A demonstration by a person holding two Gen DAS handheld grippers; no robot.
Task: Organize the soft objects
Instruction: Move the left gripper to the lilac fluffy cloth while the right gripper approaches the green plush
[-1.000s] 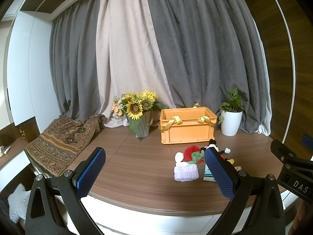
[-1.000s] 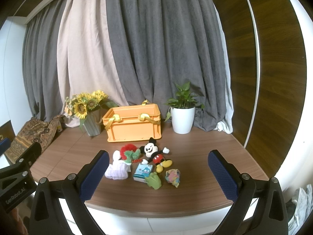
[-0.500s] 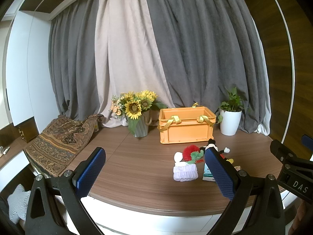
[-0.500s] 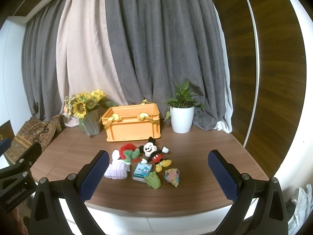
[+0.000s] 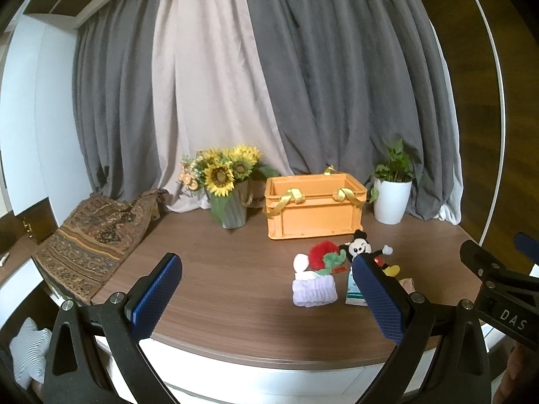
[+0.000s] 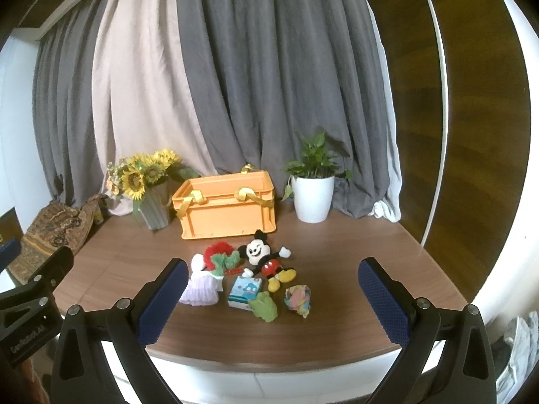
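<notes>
Left gripper and right gripper agape at table edge, toys beyond

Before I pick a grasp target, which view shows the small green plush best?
The right wrist view: the green plush lies in the open near the table's front, beside the blue packet. In the left wrist view it is hidden behind the left gripper's right finger.

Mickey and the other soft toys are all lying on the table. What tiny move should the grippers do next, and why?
Probably move the right gripper forward and down toward the Mickey plush. Both grippers are open and empty, short of the toys, and the left gripper is off to the side. The orange crate behind the toys looks ready to receive them.
</notes>
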